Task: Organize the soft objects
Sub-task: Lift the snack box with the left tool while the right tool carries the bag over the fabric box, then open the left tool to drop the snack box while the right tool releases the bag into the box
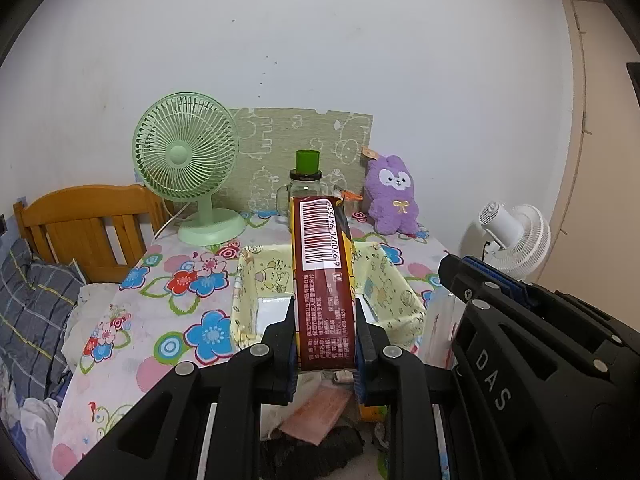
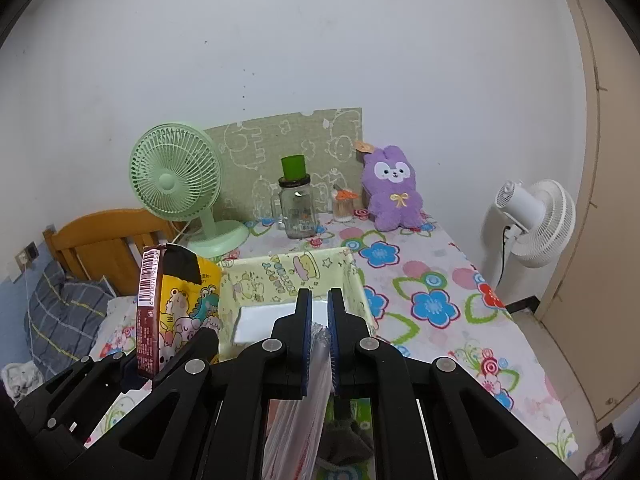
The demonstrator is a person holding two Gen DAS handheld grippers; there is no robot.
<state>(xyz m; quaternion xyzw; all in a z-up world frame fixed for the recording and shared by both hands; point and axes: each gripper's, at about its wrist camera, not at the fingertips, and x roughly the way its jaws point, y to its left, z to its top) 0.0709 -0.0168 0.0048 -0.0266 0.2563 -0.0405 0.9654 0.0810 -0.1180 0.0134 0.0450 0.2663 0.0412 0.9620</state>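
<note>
Black L gripper (image 1: pixel 325 332), angled down, pinches 1 brown tissue pack (image 1: pixel 323 280) above the yellow fabric bin (image 1: pixel 404 300). R gripper (image 2: pixel 319 320) alongside, clamped on 1 clear plastic bag (image 2: pixel 296 408). Fans: 2.

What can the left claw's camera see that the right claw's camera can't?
Only the left camera shows its own left claw from behind, pinching the tissue pack, with a pink cloth below.

Only the right camera shows the pack's cartoon animal front and the right claw shut on a clear plastic bag.

Both show the green fan, glass jar, purple plush bunny, white fan and yellow fabric box on the flowery table.
</note>
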